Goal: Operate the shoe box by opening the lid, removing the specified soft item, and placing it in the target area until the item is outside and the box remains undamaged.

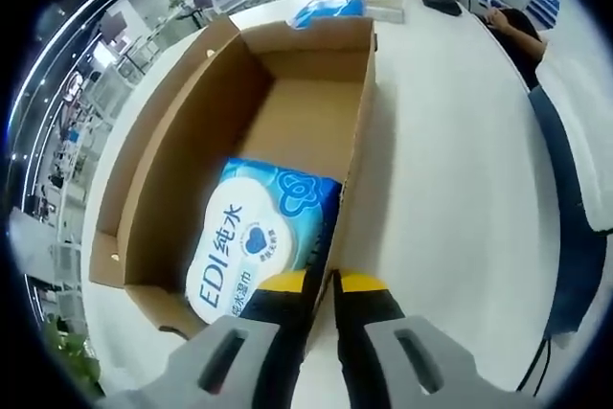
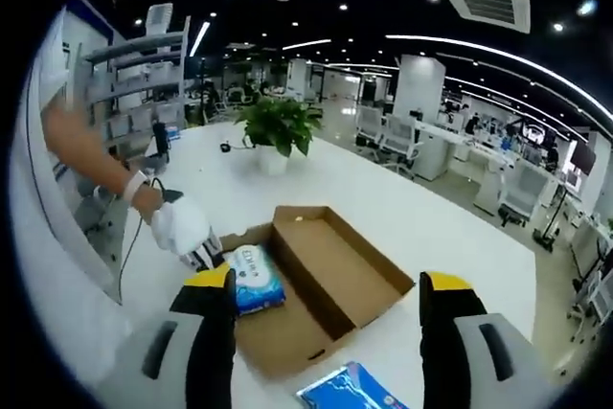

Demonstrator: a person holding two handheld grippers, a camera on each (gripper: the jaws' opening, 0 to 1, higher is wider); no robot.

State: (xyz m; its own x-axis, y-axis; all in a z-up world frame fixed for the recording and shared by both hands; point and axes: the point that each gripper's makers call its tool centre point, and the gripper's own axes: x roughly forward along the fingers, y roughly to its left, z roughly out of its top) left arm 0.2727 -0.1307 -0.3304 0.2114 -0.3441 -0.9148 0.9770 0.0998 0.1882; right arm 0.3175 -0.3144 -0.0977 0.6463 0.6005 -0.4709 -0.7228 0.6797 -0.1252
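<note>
An open brown cardboard shoe box [image 1: 306,122] lies on a white table, its lid [image 2: 350,270] folded back flat beside it. At the box's near end sits a soft blue-and-white wet-wipes pack [image 1: 254,237]. My left gripper [image 1: 330,289] has its yellow-tipped jaws almost together at the pack's corner, right against the box's side wall. In the right gripper view a gloved hand holds that left gripper [image 2: 203,254] at the pack [image 2: 254,280]. My right gripper [image 2: 329,299] hovers high above the box, jaws wide apart with nothing between them.
A second blue pack [image 1: 330,9] [image 2: 350,390] lies on the table past the box's end. A white label block [image 1: 374,2] and a black item [image 1: 441,4] sit beyond it. A potted plant [image 2: 278,126] stands farther along. A person [image 1: 517,31] sits at the table's edge.
</note>
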